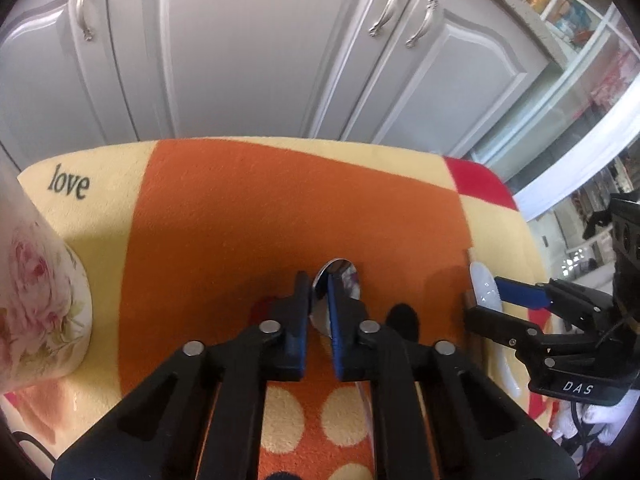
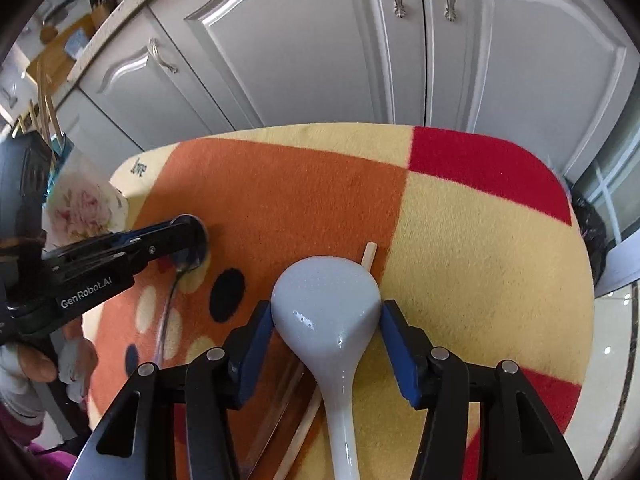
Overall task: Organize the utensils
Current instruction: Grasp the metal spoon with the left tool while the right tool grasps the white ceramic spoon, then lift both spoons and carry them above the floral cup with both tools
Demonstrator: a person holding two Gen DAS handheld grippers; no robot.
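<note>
My left gripper [image 1: 320,292] is shut on the bowl of a metal spoon [image 1: 340,276]; in the right wrist view the spoon [image 2: 188,256] lies on the orange patch with its handle running toward me. My right gripper [image 2: 326,320] is closed on the bowl of a white ceramic soup spoon [image 2: 324,304], fingers touching both sides; the spoon also shows in the left wrist view [image 1: 486,290]. A wooden chopstick [image 2: 369,254] lies under the ceramic spoon. A floral cup [image 1: 36,300] stands at the left; in the right wrist view [image 2: 86,208] chopsticks stick out of it.
The utensils lie on a table covered with an orange, yellow and red fleece cloth [image 1: 248,208] that reads "love". Grey cabinet doors [image 1: 248,40] stand close behind the table. A clear plastic piece [image 2: 276,416] lies beside the chopstick.
</note>
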